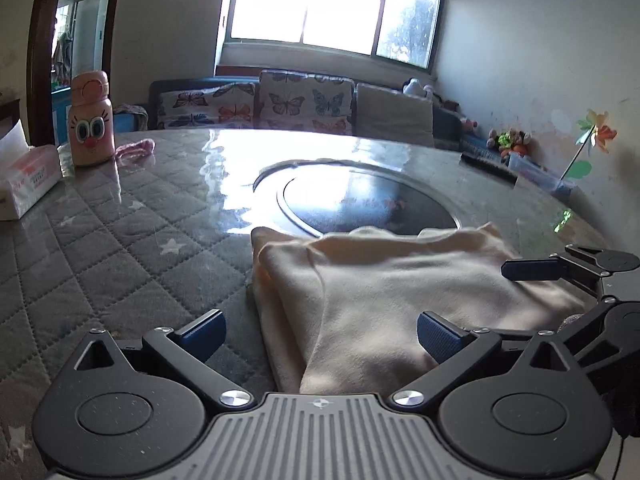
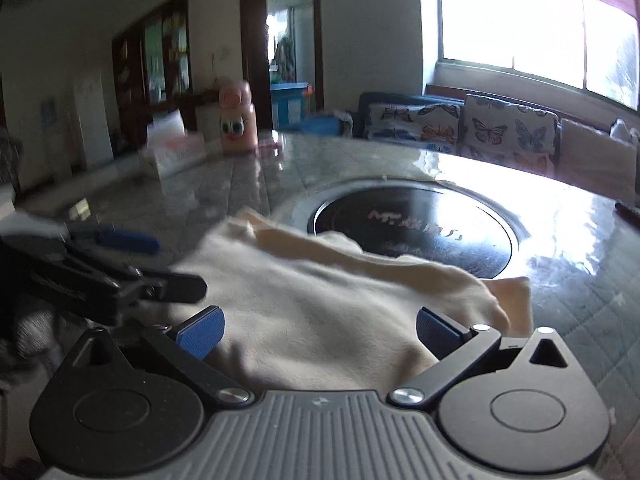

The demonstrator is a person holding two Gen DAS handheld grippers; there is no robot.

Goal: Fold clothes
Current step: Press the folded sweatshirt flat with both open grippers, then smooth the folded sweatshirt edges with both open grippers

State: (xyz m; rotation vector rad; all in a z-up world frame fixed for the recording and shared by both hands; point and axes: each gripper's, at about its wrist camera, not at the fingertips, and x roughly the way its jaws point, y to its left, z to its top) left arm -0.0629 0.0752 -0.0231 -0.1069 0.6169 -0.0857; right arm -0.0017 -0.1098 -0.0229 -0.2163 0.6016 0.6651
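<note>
Left wrist view showed our left gripper [image 1: 320,334] with fingers spread apart over the cream garment [image 1: 384,292], which lay folded on the quilted table [image 1: 120,240]. Our right gripper [image 2: 320,334] was likewise spread wide, gripping nothing, above the same cloth near the dark round inset [image 2: 412,228].

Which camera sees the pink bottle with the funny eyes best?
The left wrist view: the pink bottle stands sharp and whole on the table beside the tissue box. The right wrist view shows it too, but smaller, farther off and blurred.
</note>
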